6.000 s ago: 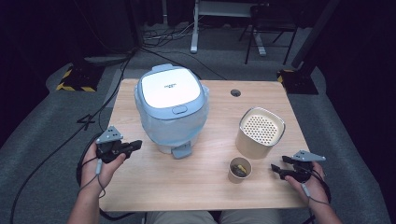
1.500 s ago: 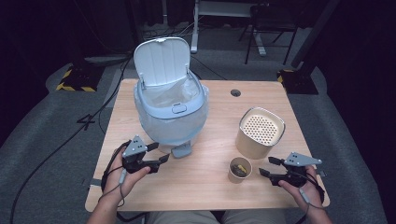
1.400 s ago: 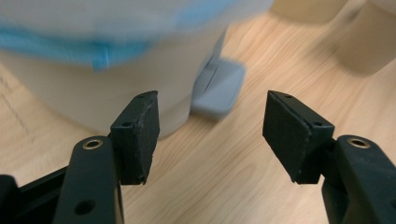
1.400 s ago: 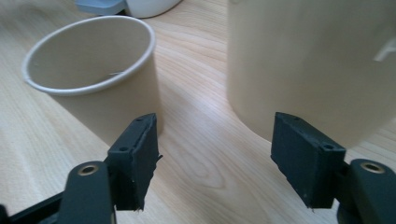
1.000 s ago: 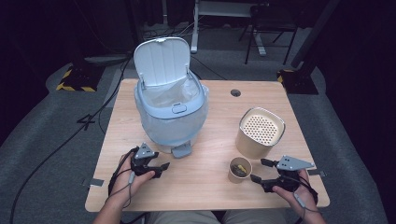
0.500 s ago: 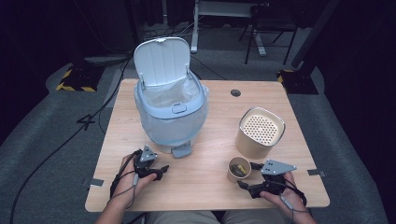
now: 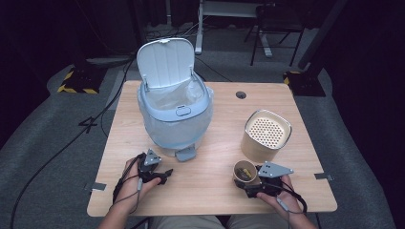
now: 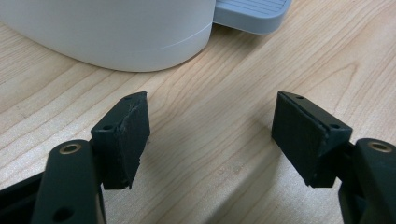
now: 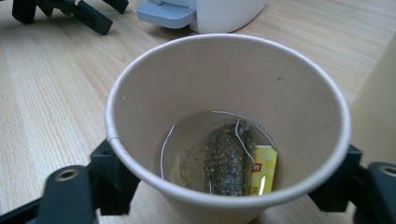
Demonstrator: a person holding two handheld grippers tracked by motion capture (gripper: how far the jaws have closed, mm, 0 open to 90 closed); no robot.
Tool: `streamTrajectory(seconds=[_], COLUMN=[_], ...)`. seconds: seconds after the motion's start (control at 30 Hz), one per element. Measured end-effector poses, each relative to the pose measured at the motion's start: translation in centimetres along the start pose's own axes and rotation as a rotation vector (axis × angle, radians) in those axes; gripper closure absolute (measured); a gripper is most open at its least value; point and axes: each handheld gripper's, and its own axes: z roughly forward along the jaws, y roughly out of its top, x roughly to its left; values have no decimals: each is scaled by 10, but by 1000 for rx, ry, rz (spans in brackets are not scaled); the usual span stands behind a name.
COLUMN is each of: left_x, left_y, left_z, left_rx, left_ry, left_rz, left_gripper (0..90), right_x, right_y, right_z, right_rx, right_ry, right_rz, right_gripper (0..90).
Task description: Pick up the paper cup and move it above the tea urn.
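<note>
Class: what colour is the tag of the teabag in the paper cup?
Yellow tag; clearest in the right gripper view.

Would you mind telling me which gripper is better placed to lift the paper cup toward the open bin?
The right gripper: its jaws flank the paper cup and have just been closing. The left gripper hangs open over bare table.

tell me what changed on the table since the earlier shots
The bin's lid went from shut to standing open. The right gripper slid left to the paper cup and its jaws have just been closing around it, the cup now between them. The left gripper moved down toward the table's near edge, open. Bin, cup and perforated canister stayed put.
</note>
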Motion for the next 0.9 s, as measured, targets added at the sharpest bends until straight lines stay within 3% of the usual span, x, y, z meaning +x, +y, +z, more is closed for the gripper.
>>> streamTrajectory(seconds=[0.27, 0.43, 0.67, 0.9], left_x=[0, -1, -2, -2], left_y=[0, 0, -1, -1], left_z=[0, 0, 0, 0], left_rx=[-1, -2, -2, -2], left_ry=[0, 4, 3, 2], left_rz=[0, -1, -2, -2], left_gripper=[286, 287, 288, 287], right_x=[-3, -5, -15, -26], right_y=[0, 7, 33, 56], right_z=[-3, -11, -35, -51], right_rx=[-3, -35, -84, -92], right_ry=[24, 39, 56, 75], right_rz=[2, -12, -28, -58], right_gripper=[283, 287, 288, 292])
